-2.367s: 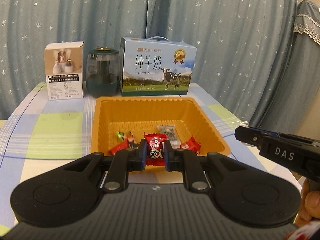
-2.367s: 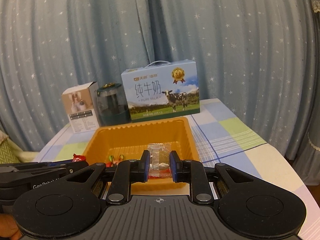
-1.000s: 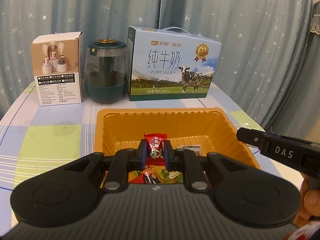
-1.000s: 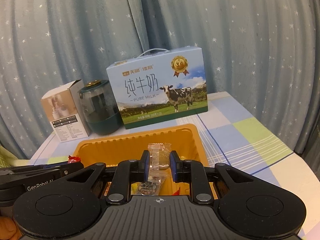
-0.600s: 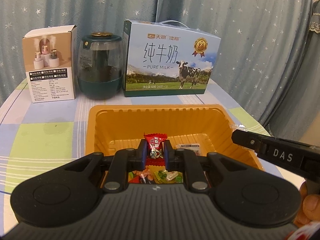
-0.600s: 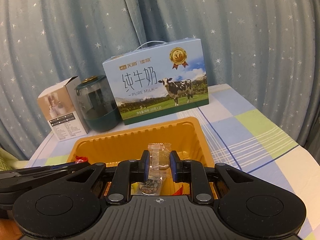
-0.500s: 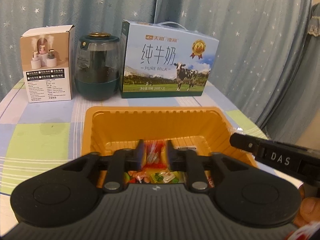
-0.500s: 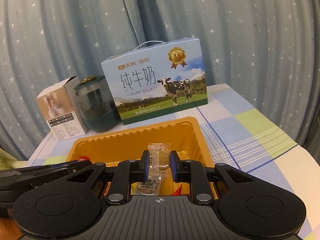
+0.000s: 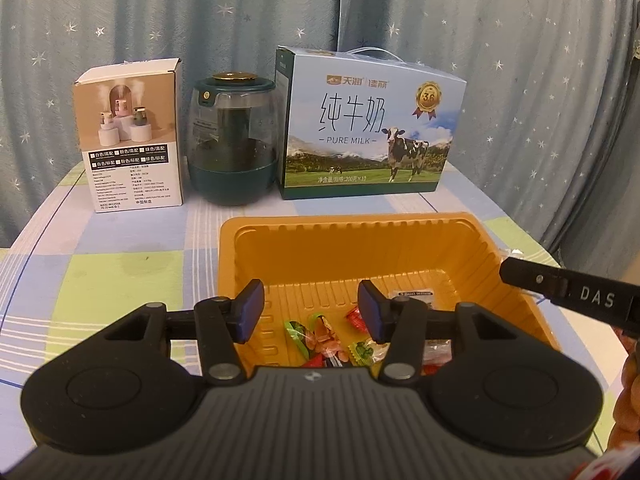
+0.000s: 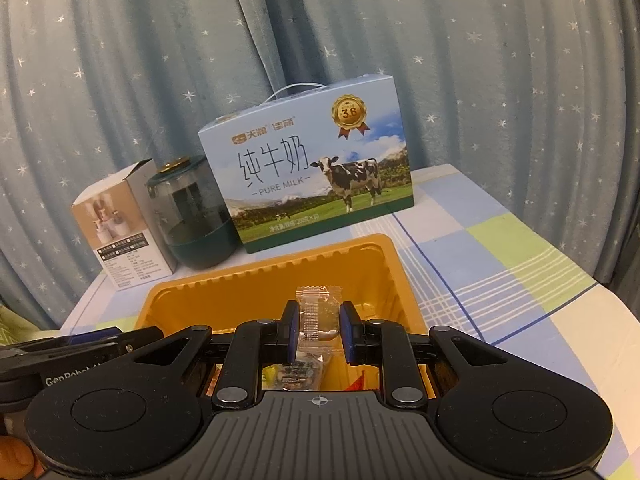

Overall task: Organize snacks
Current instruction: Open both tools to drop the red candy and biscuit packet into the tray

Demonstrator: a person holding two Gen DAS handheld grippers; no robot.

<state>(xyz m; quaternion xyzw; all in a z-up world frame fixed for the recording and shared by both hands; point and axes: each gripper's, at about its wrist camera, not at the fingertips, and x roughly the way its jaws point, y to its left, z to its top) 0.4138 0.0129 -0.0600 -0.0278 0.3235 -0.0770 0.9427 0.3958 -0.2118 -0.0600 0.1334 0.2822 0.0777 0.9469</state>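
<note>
An orange plastic tray [image 9: 360,236] sits on the checked tablecloth with several wrapped candies [image 9: 324,336] lying at its near end. My left gripper [image 9: 310,310] hangs over that end with its jaws opening and nothing between them. A red candy [image 9: 354,315] shows just inside its right pad, down in the tray. My right gripper [image 10: 319,330] is shut on a clear-wrapped snack [image 10: 318,316], held upright above the tray [image 10: 352,258]. The right gripper's body [image 9: 572,294] shows at the right edge of the left wrist view.
Behind the tray stand a blue milk carton [image 9: 368,124], a dark green jar [image 9: 234,140] and a small white box [image 9: 130,136]. Starred curtains [image 9: 520,60] hang close behind. The table edge [image 10: 580,292] falls away at the right. A hand [image 9: 628,392] shows low right.
My left gripper's jaws have spread and the red candy it held has dropped into the tray. The right gripper keeps its clear-wrapped snack and has hardly moved.
</note>
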